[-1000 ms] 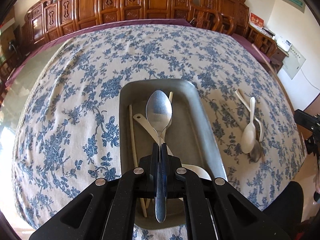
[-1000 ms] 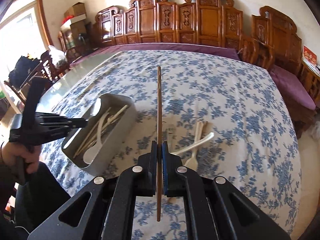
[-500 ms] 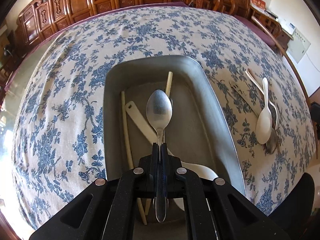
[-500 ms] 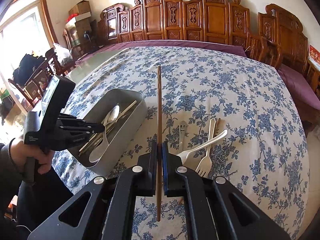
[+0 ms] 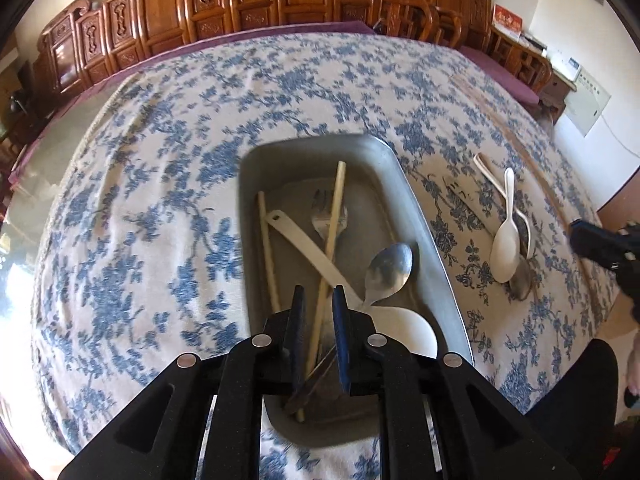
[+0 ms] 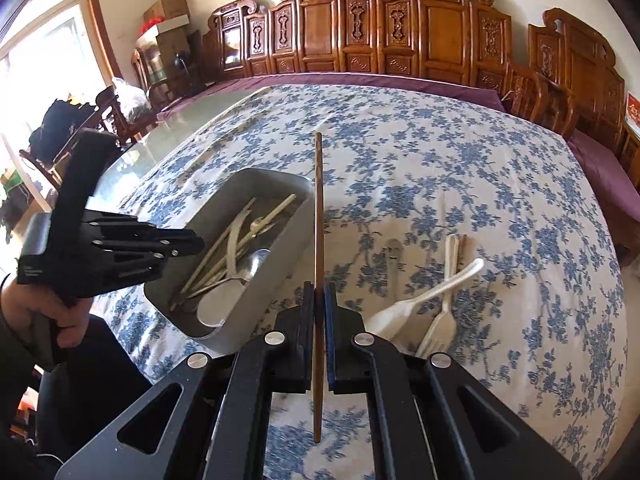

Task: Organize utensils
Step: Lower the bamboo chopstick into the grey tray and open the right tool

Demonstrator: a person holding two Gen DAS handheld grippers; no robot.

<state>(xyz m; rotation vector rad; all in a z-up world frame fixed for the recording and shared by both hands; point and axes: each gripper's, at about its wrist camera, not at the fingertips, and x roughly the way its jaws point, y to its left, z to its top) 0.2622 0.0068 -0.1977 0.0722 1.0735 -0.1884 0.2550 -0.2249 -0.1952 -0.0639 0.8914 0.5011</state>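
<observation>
A: What is the left gripper (image 5: 317, 300) doing?

B: Its jaws stand apart and hold nothing. It hangs over the near end of the metal tray (image 5: 424, 216).

A: And the metal spoon (image 5: 387, 271)?

B: It lies in the tray, at the right side, with its bowl near the right wall and its handle going toward the near end. A white spoon (image 5: 404, 330) lies just beside it, and its long handle crosses the tray to the far left. Two pale chopsticks (image 5: 331, 240) and a metal fork (image 5: 323, 216) lie in the tray too.

A: What about the right gripper (image 6: 319, 312)?

B: It is closed on a brown chopstick (image 6: 318, 216). The stick points away from the camera and is above the tablecloth (image 6: 440, 160), just right of the tray in that view.

A: Is something left on the table?

B: Yes. To the right of the tray, on the cloth, a white plastic spoon (image 6: 420, 300) lies across a white plastic fork (image 6: 442, 320). A metal utensil (image 6: 394, 250) lies between them and the tray; I cannot tell which kind it is.
</observation>
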